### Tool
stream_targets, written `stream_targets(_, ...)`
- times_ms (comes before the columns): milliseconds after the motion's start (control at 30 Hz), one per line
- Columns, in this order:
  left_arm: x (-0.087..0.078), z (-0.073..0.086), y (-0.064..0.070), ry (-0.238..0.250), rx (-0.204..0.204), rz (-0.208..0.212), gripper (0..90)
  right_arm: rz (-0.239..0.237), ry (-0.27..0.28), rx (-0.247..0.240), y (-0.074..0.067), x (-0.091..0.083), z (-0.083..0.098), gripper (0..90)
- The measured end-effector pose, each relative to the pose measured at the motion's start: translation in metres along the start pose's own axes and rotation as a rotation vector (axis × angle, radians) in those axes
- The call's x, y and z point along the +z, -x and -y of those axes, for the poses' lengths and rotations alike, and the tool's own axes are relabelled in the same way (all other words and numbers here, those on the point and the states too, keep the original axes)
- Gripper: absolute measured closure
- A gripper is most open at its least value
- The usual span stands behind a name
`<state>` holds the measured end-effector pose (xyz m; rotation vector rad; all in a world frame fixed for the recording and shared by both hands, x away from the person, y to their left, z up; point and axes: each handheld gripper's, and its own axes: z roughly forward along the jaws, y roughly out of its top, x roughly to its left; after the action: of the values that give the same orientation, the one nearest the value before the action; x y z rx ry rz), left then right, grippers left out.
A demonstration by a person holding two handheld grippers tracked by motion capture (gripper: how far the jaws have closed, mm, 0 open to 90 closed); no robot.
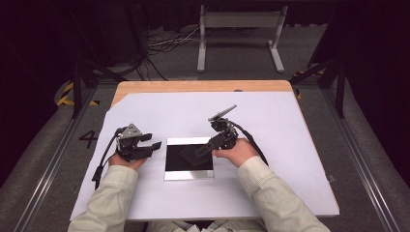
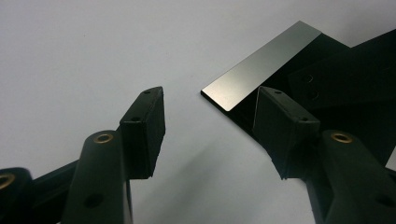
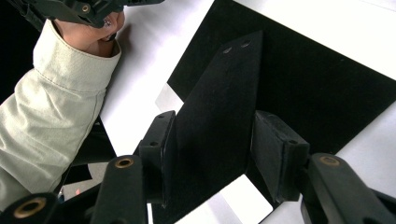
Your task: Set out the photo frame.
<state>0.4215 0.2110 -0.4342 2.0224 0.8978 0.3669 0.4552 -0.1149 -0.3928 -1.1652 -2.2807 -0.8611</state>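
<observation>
My right claw (image 3: 210, 158) sat wide over the black plate (image 3: 219, 116), its long axis running away between the jaws, on the tray (image 1: 188, 175), left claw (image 1: 153, 140) open nearby.

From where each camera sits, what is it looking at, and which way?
High view: above the person's side, facing forward and down on the table; both sleeves and hands, left claw, right claw.
Left gripper view: rides the left claw, looking between open jaws at the mirror plate.
Right gripper view: rides the right claw, looking along its jaws at a black flat piece between them.
All three share the mirror plate.
</observation>
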Motion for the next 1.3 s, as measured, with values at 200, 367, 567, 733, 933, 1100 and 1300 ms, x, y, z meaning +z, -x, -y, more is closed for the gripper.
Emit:
stream_targets(200, 0.0, 0.0, 0.0, 0.0, 0.0, 0.0, 43.8, -0.01, -0.018, -0.001, -0.001, 0.007, -0.001, 49.0)
stream_targets(367, 0.0, 0.0, 0.0, 0.0, -0.001, 0.001, 43.8, -0.026, -0.025, 0.001, 0.002, 0.01, -0.002, 48.2)
stream_targets(567, 0.0, 0.0, 0.0, 0.0, 0.0, 0.001, 43.8, -0.032, -0.026, 0.007, 0.002, 0.012, -0.002, 48.3)
stream_targets(733, 0.0, 0.0, 0.0, -0.001, -0.001, 0.001, 43.8, -0.029, -0.024, 0.007, 0.002, 0.011, -0.002, 49.6)
stream_targets(933, 0.0, 0.0, 0.0, -0.001, 0.0, 0.0, 43.8, -0.012, -0.026, 0.001, 0.0, 0.011, -0.001, 50.9)
stream_targets(1100, 0.0, 0.0, 0.0, -0.001, 0.0, 0.0, 43.8, 0.005, -0.022, -0.008, -0.003, 0.011, 0.0, 51.0)
stream_targets(1300, 0.0, 0.0, 0.0, -0.004, -0.001, 0.0, 43.8, 0.009, -0.013, -0.027, -0.005, 0.009, 0.004, 53.5)
